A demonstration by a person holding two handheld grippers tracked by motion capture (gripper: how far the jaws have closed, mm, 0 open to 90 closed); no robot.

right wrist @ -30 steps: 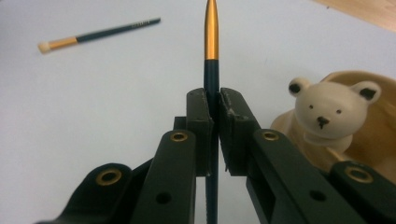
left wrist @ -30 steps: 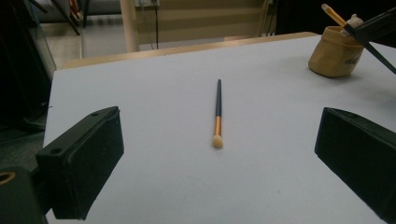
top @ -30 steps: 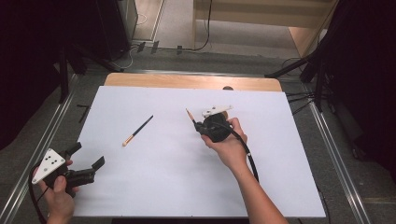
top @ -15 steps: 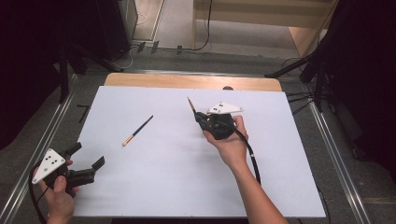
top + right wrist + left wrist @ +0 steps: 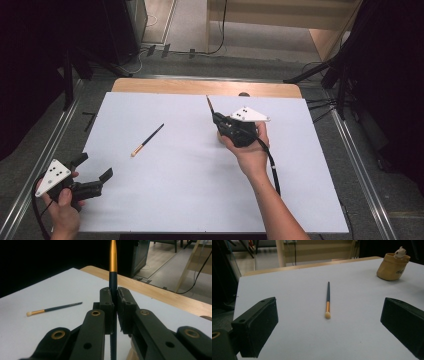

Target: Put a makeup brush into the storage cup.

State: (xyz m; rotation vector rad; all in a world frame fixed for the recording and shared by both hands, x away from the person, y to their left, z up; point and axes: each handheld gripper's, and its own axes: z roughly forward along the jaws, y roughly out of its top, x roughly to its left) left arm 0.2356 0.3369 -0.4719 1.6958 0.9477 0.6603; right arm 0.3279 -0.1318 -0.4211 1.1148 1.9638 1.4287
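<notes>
Right gripper: clamped on a brush, it had tilted the brush more upright above the cup, ready for dropping in.
Left gripper: jaws wide, empty, unmoved near the table's corner.
Second brush: lay left of the cup, awaiting pickup.

Held brush: dark blue handle, gold band. Lying brush: same, cream tip. Cup: tan. Table: white.
</notes>
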